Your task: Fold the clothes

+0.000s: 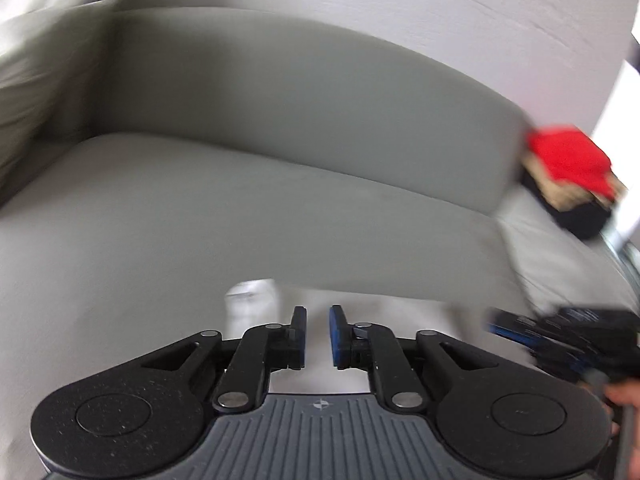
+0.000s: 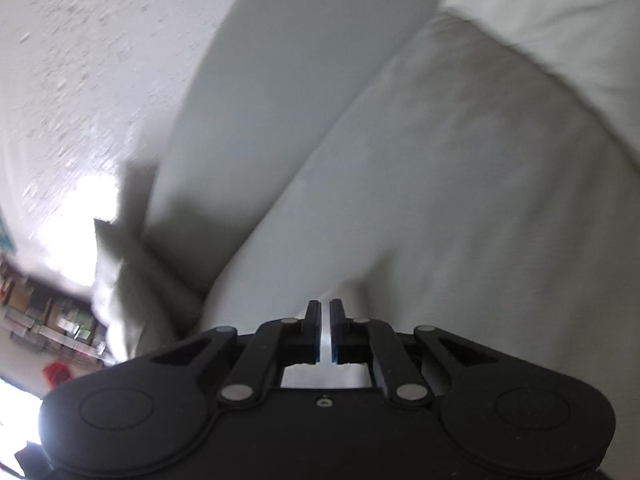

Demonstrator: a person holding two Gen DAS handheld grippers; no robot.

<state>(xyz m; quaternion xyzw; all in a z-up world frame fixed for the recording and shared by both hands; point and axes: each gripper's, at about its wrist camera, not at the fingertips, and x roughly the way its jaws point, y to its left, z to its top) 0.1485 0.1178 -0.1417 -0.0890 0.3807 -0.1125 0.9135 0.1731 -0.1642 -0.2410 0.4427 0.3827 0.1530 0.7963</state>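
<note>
A white garment (image 1: 360,304) hangs in front of the grey sofa, its top edge running from my left gripper (image 1: 318,320) toward my right gripper (image 1: 560,336), which is blurred at the right edge. The left jaws stand narrowly apart with pale cloth between them. In the right wrist view my right gripper (image 2: 325,320) is closed to a thin slit on a strip of the white garment (image 2: 326,344). A stack of folded clothes (image 1: 568,160), red on top and tan and dark below, lies on the sofa's right end.
The grey sofa seat (image 1: 200,220) and backrest (image 1: 300,92) fill the view, with a cushion (image 1: 32,80) at the far left. Another pale cushion (image 2: 128,300) sits by the armrest. Shelves (image 2: 48,316) stand beyond the sofa, and a white wall (image 2: 72,60) lies behind it.
</note>
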